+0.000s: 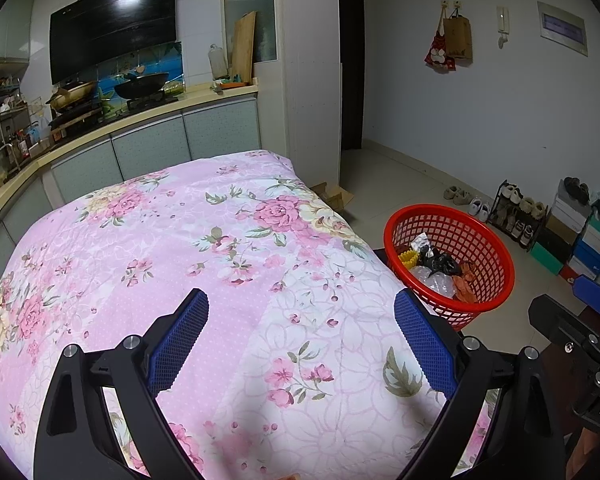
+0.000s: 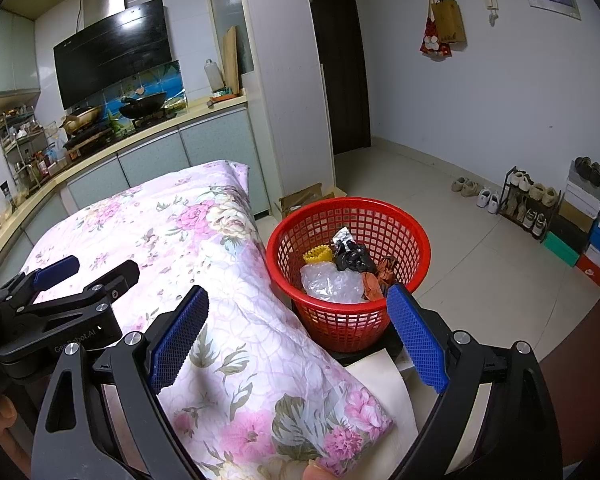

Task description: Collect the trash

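A red plastic basket [image 1: 488, 280] [image 2: 324, 324] stands beside the right edge of a table under a pink floral cloth [image 1: 204, 248] [image 2: 172, 240]. In the basket lie a clear bubble-wrap piece [image 2: 332, 285], a black bag [image 2: 354, 258], a yellow piece [image 2: 318, 255] and brown scraps [image 2: 374, 284]. My left gripper [image 1: 300, 344] is open and empty above the cloth; it also shows in the right wrist view [image 2: 88, 270]. My right gripper [image 2: 298, 338] is open and empty over the cloth's right edge, just before the basket.
A kitchen counter [image 1: 148, 120] with a wok and pans runs behind the table. A cardboard box [image 2: 304, 198] lies on the floor behind the basket. A shoe rack [image 2: 528, 200] and stacked shoe boxes [image 2: 592, 232] stand along the right wall.
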The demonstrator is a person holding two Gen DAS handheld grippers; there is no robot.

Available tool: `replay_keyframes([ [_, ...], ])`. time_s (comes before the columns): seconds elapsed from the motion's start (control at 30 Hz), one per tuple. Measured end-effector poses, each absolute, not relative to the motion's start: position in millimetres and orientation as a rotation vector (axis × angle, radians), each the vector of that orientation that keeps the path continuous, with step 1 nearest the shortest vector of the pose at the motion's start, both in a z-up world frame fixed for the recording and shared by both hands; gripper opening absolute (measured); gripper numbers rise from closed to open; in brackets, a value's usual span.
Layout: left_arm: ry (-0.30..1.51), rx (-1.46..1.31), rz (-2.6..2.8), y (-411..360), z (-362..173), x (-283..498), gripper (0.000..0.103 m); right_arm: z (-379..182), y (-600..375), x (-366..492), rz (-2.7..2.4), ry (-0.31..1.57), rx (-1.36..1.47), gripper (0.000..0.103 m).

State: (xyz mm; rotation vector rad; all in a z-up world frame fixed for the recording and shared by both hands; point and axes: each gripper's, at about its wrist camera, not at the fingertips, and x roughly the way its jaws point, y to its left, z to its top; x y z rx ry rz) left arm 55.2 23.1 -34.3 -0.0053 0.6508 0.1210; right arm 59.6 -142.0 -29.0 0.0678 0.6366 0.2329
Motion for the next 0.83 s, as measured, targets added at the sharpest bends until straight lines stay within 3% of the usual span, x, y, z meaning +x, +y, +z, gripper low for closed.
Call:
replay_keyframes([
  [0.5,0.599,-0.005,0.096,23.8,-26.6,38.5,0.091,-38.9,-135.1,43.8,0.268,0.642,0.053,0.088],
  [0.83,0.616,-0.069,0.254,90.9,-33.0,0.1,0.091,-73.1,-75.6,-30.1,0.499,0.523,-0.095,0.088],
])
